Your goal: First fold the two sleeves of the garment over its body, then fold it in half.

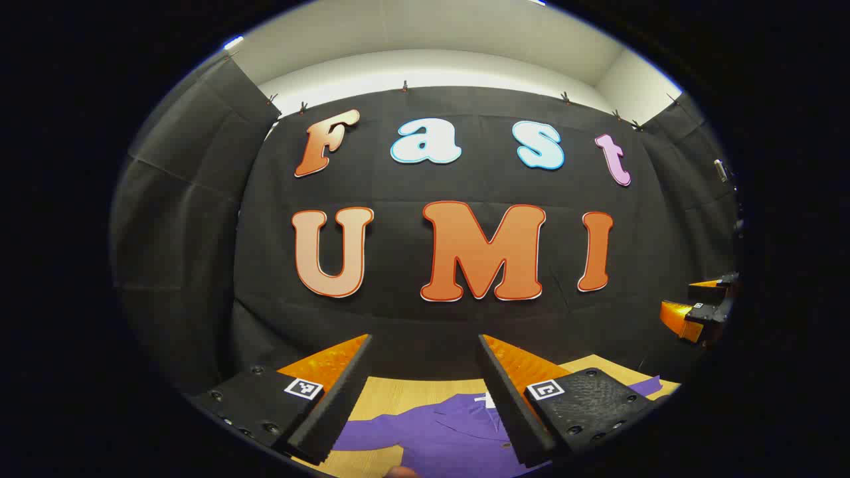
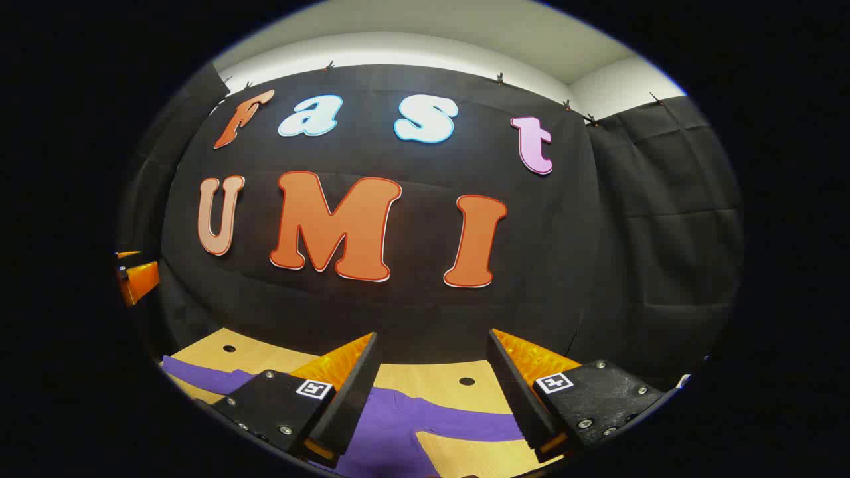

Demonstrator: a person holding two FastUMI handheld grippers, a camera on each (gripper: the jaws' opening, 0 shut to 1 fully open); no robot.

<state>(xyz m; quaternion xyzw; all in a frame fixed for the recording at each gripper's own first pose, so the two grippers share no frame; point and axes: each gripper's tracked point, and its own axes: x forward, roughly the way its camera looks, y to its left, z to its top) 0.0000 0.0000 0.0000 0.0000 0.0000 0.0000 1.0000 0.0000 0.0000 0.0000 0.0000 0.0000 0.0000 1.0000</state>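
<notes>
A purple garment (image 1: 441, 435) lies flat on the wooden table (image 1: 392, 395), its collar with a small white tag pointing toward the booth wall. My left gripper (image 1: 425, 392) hovers open above the collar area, nothing between its fingers. In the right gripper view the purple garment (image 2: 398, 418) spreads a sleeve sideways across the wooden table (image 2: 431, 378). My right gripper (image 2: 431, 392) is open above that sleeve and holds nothing. The right gripper (image 1: 704, 305) shows at the far right of the left gripper view; the left gripper (image 2: 136, 275) shows at the left edge of the right gripper view.
The black cloth wall rises close behind the table's far edge. Small round holes (image 2: 467, 381) dot the tabletop near the garment. A purple sleeve end (image 1: 647, 385) reaches toward the table's right side.
</notes>
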